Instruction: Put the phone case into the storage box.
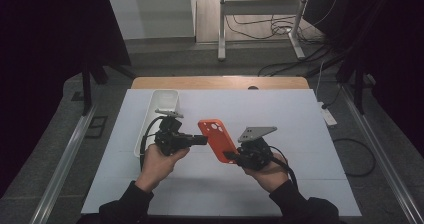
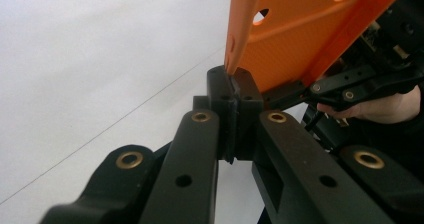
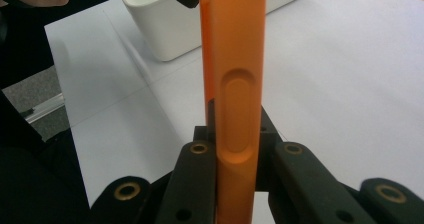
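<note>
An orange phone case [image 1: 216, 136] with camera holes hangs above the white mat, tilted, between the two grippers. My right gripper [image 1: 231, 156] is shut on its lower end; in the right gripper view the case [image 3: 235, 59] stands edge-on between the jaws of that gripper [image 3: 235, 134]. From the left, my left gripper [image 1: 204, 140] meets the case's left edge. In the left gripper view its jaws stand together at the tips [image 2: 232, 81], pinching the thin rim of the case [image 2: 295, 39].
A long white bin [image 1: 161, 104] stands on the mat [image 1: 300, 134] behind the left hand, also the bin [image 3: 165, 29] in the right gripper view. The wooden table edge [image 1: 220, 82] runs along the back. Cables and a desk frame lie on the floor beyond.
</note>
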{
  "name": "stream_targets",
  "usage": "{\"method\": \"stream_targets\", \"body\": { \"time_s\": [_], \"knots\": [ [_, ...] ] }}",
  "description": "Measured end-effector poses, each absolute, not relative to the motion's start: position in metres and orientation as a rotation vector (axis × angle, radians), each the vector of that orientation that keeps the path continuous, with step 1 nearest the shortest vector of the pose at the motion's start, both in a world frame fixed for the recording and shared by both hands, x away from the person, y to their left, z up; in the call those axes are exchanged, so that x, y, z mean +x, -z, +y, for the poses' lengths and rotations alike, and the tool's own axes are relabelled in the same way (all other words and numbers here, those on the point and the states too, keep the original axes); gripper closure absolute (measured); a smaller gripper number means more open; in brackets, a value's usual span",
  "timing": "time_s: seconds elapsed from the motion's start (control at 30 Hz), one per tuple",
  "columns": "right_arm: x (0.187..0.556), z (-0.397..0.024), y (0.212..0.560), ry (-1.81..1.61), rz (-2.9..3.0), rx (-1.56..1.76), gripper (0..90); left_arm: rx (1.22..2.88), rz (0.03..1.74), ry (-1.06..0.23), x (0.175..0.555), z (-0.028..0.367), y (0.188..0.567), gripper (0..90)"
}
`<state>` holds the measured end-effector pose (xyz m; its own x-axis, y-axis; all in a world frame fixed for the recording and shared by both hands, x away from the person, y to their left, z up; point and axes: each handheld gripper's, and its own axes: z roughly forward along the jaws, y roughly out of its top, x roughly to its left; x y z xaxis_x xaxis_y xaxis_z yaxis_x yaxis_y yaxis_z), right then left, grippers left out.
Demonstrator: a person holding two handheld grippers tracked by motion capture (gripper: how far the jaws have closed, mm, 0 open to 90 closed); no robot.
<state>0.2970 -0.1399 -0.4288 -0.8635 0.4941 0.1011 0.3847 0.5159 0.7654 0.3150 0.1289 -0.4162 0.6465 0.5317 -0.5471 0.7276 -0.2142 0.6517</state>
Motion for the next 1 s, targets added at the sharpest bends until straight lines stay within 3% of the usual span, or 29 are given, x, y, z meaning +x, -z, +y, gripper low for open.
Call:
{"method": "stream_targets", "body": {
  "time_s": [0.17, 0.3, 0.47, 1.0],
  "knots": [
    [0.2980, -0.1386, 0.4301, -1.303, 2.616, 0.781, 74.9, 1.883, 1.010, 0.249, 0.3144, 0.1275, 0.4163, 89.3],
    [0.2978, -0.1378, 0.4302, -1.295, 2.598, 0.778, 60.7, 1.894, 1.026, 0.234, 0.3144, 0.1255, 0.4177, 89.2],
    [0.2975, -0.1348, 0.4315, -1.284, 2.604, 0.765, 50.6, 1.904, 1.042, 0.214, 0.3142, 0.1252, 0.4174, 89.2],
    [0.2967, -0.1368, 0.4309, -1.287, 2.582, 0.793, 31.9, 1.916, 1.060, 0.159, 0.3153, 0.1307, 0.4163, 89.2]
  ]
}}
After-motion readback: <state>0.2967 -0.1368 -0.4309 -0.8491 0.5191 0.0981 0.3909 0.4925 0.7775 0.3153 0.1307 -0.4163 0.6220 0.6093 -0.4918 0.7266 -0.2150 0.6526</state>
